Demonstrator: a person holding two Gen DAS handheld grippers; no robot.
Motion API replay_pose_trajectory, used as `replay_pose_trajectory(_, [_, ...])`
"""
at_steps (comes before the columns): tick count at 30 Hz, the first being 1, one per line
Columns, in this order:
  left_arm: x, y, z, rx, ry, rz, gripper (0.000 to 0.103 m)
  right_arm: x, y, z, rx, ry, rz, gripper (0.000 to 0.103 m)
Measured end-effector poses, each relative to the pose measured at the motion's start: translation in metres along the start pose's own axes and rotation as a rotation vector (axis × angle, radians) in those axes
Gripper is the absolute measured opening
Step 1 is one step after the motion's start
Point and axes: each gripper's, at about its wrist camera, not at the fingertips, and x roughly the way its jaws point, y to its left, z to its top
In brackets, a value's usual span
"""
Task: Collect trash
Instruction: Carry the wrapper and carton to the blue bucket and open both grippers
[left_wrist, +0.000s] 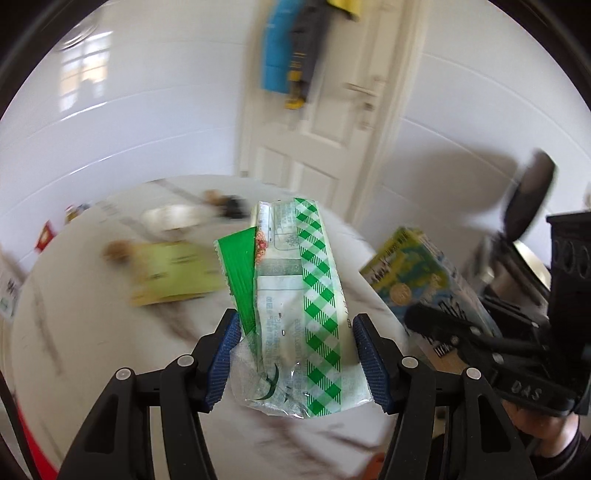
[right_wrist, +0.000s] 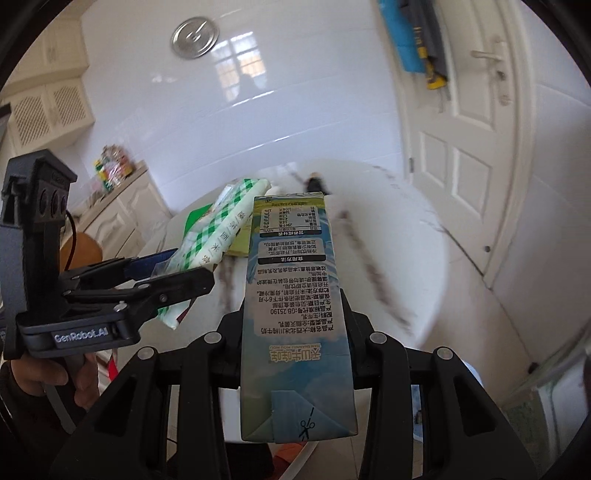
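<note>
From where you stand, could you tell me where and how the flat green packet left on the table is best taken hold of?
Take the green packet by its near long edge, coming from the table's front side. It lies flat, so only an edge offers purchase. Both claws are full: the left claw holds the checked wrapper, the right claw the milk carton.
</note>
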Motion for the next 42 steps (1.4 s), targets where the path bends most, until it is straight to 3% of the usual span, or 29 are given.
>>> replay_pose_trajectory(6, [0.059,-0.097,0.001,0.146,0.089,-0.111,0.058,-0.049,-0.082,-0.025,0.130,-0.042,-0.140,0.036])
replay_pose_trajectory(11, [0.131,-0.163,-0.003,0.258,0.208,-0.148,0.058,-0.061,-0.154,-0.059,0.268,-0.020,-0.258,0.036])
replay_pose_trajectory(16, [0.205,-0.192,0.001,0.309,0.306,-0.133,0.058,-0.047,-0.211,-0.084,0.383,0.029,-0.287,0.036])
replay_pose_trajectory(22, [0.272,-0.200,0.009,0.312,0.358,-0.077,0.062,-0.020,-0.260,-0.108,0.470,0.090,-0.273,0.036])
replay_pose_trajectory(26, [0.288,-0.198,0.013,0.299,0.338,-0.060,0.072,-0.005,-0.279,-0.116,0.508,0.114,-0.260,0.036])
replay_pose_trajectory(32, [0.298,-0.212,0.010,0.291,0.304,-0.021,0.073,0.015,-0.284,-0.117,0.525,0.131,-0.240,0.036])
replay_pose_trajectory(36, [0.289,-0.220,0.004,0.308,0.280,-0.007,0.075,0.017,-0.280,-0.116,0.530,0.128,-0.237,0.048])
replay_pose_trajectory(39, [0.269,-0.219,0.007,0.296,0.263,-0.043,0.076,0.010,-0.276,-0.114,0.522,0.117,-0.250,0.058])
replay_pose_trajectory(42, [0.247,-0.220,0.007,0.295,0.234,-0.061,0.078,-0.006,-0.270,-0.110,0.511,0.097,-0.272,0.059])
